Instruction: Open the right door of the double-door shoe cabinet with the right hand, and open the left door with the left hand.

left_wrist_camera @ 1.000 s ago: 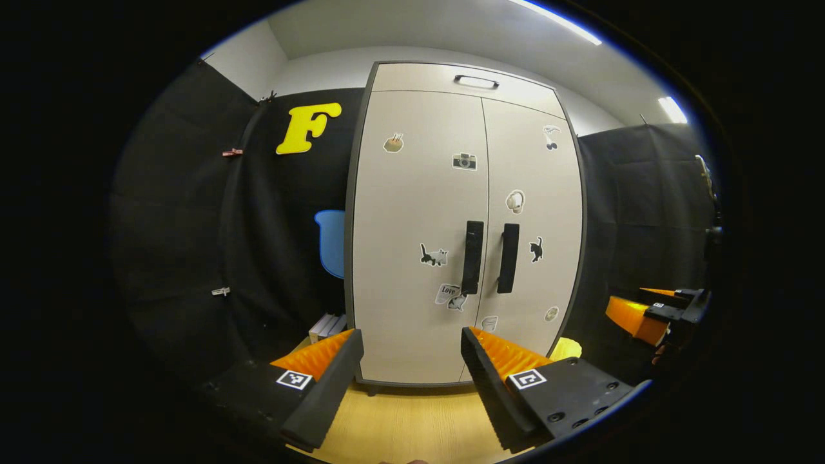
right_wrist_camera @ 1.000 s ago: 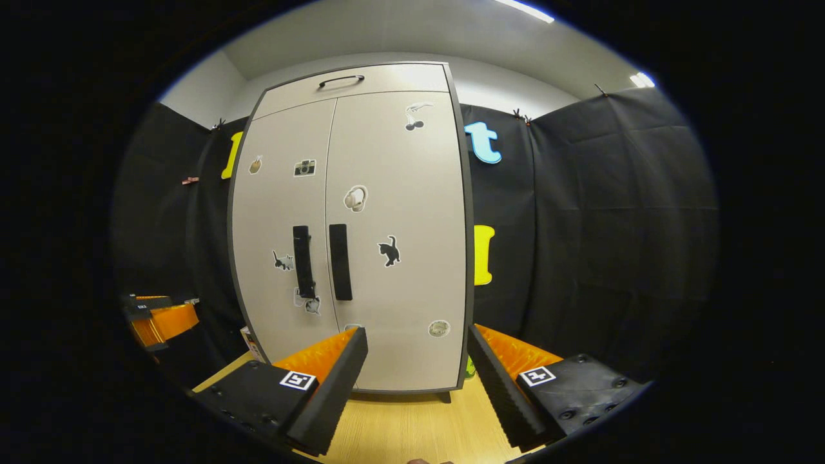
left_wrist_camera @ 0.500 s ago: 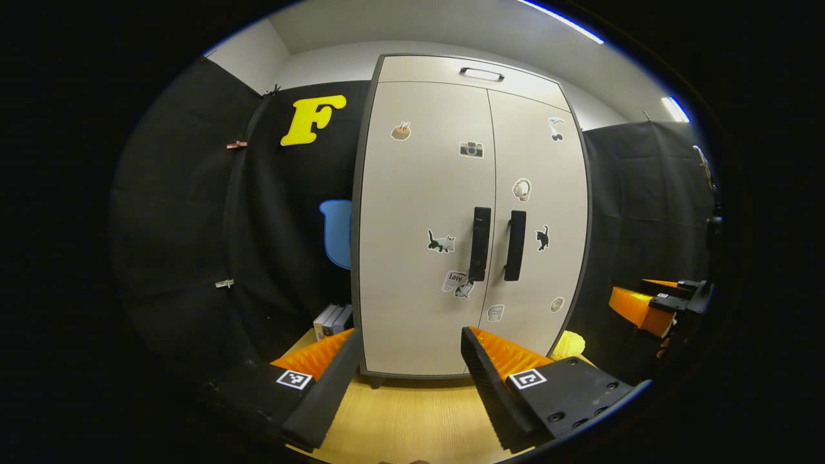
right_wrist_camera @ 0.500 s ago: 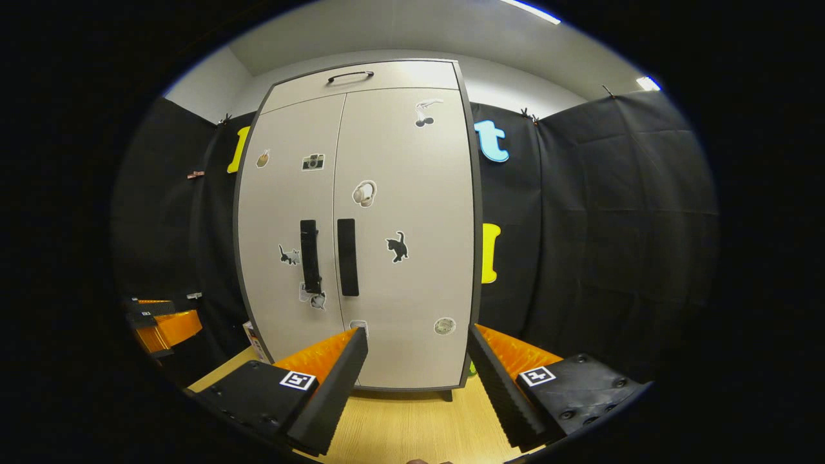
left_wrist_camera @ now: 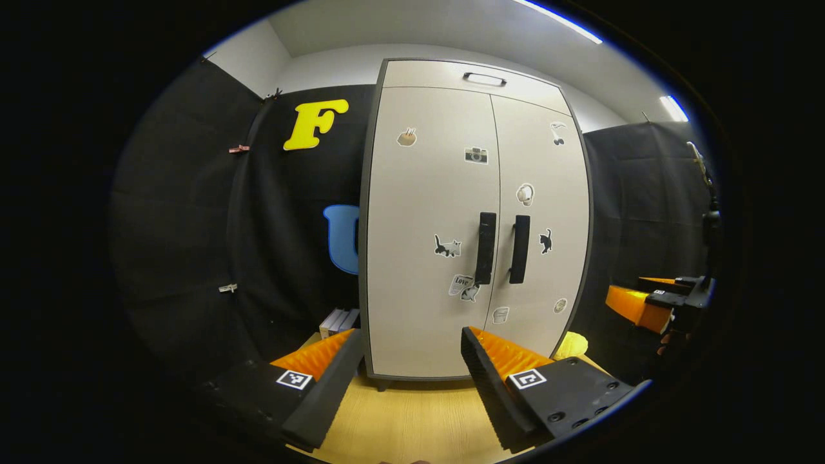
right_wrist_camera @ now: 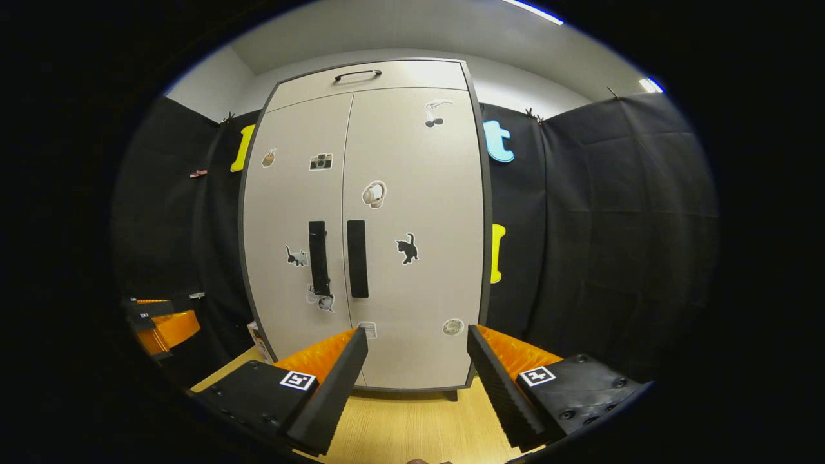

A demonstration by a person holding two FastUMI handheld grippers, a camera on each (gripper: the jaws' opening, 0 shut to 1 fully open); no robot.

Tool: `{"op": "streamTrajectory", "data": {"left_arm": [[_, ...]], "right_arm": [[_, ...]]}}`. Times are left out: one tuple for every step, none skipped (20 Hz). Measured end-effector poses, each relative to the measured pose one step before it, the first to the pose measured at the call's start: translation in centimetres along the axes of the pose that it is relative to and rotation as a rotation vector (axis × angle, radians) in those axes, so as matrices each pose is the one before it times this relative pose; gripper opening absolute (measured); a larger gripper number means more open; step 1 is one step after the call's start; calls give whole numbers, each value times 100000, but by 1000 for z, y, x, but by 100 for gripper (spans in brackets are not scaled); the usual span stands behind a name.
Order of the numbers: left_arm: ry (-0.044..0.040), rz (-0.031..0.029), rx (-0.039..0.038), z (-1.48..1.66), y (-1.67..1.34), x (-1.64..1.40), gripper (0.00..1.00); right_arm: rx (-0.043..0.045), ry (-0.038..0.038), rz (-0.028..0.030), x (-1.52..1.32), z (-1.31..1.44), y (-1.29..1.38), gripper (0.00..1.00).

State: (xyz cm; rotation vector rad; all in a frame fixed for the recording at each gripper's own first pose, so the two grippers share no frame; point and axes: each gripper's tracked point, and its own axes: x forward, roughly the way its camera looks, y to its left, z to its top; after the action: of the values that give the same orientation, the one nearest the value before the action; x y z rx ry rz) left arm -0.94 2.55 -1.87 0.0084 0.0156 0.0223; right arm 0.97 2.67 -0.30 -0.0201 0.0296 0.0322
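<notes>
Since a second ago the shoe cabinet (left_wrist_camera: 451, 219) has slid a little rightward in both views, while both grippers stay short of it with nothing between their spread fingers. From the left gripper (left_wrist_camera: 409, 348) view, books (left_wrist_camera: 339, 319) stand at the cabinet's left foot, something yellow (left_wrist_camera: 571, 345) lies at its right, and the right gripper (left_wrist_camera: 651, 303) hangs at the far right; from the right gripper (right_wrist_camera: 416, 345) view, the left gripper (right_wrist_camera: 158, 319) sits low left. Two doors, left door (right_wrist_camera: 300, 212) and right door (right_wrist_camera: 416, 212), stand closed, with two black handles (right_wrist_camera: 338, 258) side by side at the seam and one top drawer handle (right_wrist_camera: 356, 75) above, over the wooden floor (right_wrist_camera: 412, 425).
</notes>
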Motion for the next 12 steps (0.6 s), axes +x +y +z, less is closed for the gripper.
{"op": "streamTrajectory", "data": {"left_arm": [[128,-115,-78,-105,36,35,95],[321,79,-160,-85,118,-58,95],[178,43,-239,-38,130,-90,95],[205,-65,-245,-61,80,17,95],[-19,0,-41,-101,117,-17,95],[-70,186,268,-8,206,-68,95],[12,349,671,-95,225,-20,95],[190,853,878,-135,378,-66,95],[173,913,673,-214,401,-63,95],[241,657,128,-53,316,-25,95],[108,485,-437,-150,265,-57,95],[60,352,-844,-51,271,-50,95]], "right_arm": [[-236,-315,231,185,168,204,98],[-541,-484,379,257,290,199,98],[-571,-247,223,297,239,169,98],[-317,167,244,412,165,152,98],[126,181,426,424,248,180,98],[555,133,389,511,307,307,98],[481,68,637,378,226,274,98],[35,-564,-278,658,550,159,98],[-322,-1109,-326,542,540,116,98],[-359,-798,231,568,490,366,98],[-180,-474,851,691,363,586,98],[-257,-379,1644,760,443,586,98]]}}
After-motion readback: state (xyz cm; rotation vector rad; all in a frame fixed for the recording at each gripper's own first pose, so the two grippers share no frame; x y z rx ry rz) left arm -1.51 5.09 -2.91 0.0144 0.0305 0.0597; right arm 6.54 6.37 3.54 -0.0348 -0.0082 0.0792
